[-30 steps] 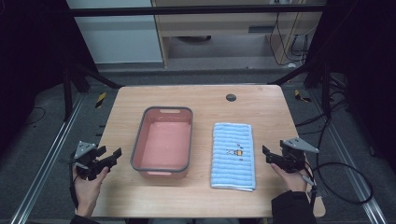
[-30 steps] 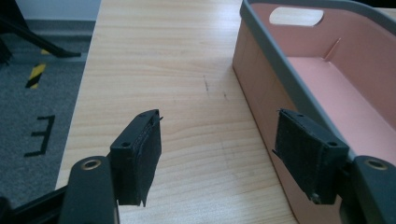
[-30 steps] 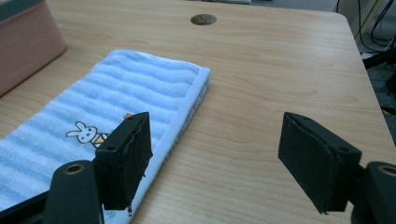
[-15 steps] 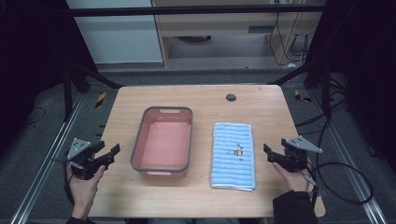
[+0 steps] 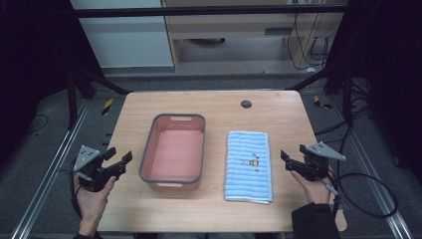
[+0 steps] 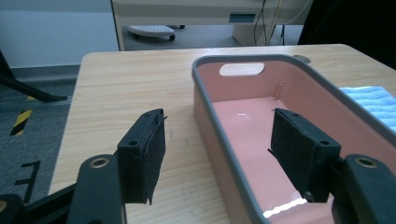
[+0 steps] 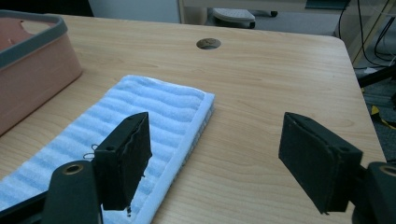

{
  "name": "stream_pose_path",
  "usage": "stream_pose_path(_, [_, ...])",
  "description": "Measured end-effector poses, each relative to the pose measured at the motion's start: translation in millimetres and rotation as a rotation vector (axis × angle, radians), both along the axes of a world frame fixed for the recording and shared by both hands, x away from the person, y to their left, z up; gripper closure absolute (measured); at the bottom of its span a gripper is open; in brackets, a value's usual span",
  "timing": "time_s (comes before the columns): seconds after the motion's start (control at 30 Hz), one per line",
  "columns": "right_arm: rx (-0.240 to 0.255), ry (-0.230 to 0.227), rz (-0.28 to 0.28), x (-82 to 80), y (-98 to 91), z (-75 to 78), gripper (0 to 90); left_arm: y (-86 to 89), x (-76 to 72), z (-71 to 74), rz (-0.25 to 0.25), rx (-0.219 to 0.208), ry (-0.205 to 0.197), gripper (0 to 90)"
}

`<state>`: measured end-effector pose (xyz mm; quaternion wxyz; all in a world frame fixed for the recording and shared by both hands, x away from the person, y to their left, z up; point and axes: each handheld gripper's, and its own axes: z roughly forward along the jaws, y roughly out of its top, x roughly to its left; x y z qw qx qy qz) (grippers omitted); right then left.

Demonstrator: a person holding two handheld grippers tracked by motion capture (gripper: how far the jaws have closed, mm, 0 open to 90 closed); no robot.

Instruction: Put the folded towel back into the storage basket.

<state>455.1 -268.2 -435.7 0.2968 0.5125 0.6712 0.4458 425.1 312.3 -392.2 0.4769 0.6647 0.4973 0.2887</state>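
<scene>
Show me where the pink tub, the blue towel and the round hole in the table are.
pink tub [image 5: 175, 154], high view, on its bare pink floor.
blue towel [image 5: 249, 174], high view, on the striped middle of the folded cloth.
round hole [image 5: 246, 104], high view, on the dark opening in the tabletop.

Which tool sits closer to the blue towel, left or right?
The right tool: it hovers just off the blue striped towel's right edge. The left tool is beyond the pink tub, at its far side.

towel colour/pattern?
Light blue towel with ribbed stripes, white edging and a small embroidered motif; best in the high view.
</scene>
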Motion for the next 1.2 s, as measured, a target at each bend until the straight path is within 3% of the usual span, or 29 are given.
stream_pose_path(0.47, [0.03,-0.033,-0.008,8.5,-1.2,18.9,30.0,-39.4,-1.6,8.6,-0.088,0.003,-0.014,38.8])
stream_pose_path(0.77, [0.041,-0.041,0.02,11.7,2.1,36.8,29.2,-72.0,1.3,17.7,-0.144,0.0,-0.044,38.5])
stream_pose_path(1.2, [0.047,-0.068,0.045,14.6,8.3,59.0,31.1,-109.2,5.1,14.2,-0.199,0.008,-0.041,40.7])
